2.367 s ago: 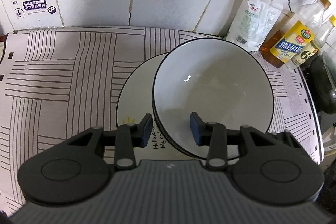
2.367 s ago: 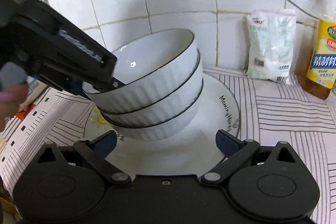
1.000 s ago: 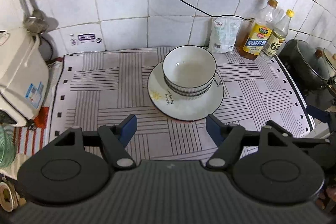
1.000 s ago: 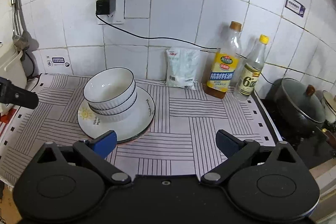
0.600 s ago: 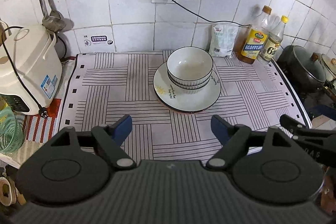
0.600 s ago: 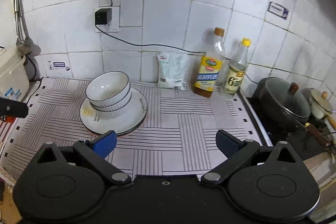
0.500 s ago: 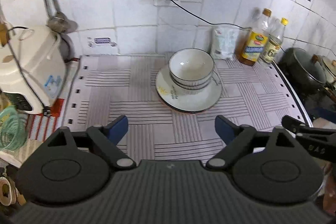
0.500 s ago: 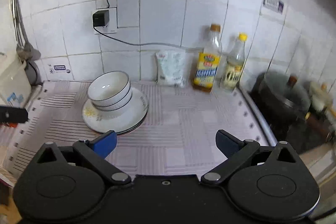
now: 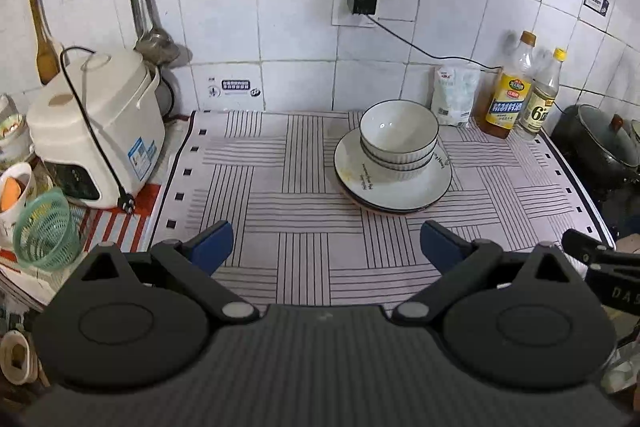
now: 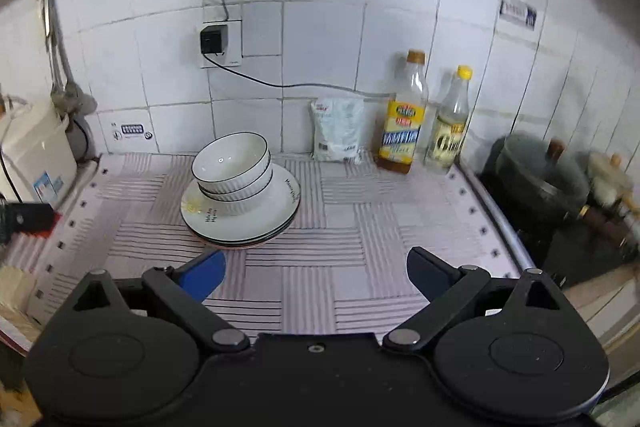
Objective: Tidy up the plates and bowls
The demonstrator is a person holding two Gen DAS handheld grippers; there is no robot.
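Both grippers have pulled back from the dishes and now sit well clear of them over the near edge of the striped mat. Left gripper has jaws spread wide, holding nothing; right gripper same, wide open and empty. The bowls are nested in one stack on top of the plates, mid-counter toward the back wall, just in front of the white bag and near the oil bottle. A moment ago the left gripper was right at the top bowl's rim; now nothing touches the pile. Stacking looks finished, task likely complete.
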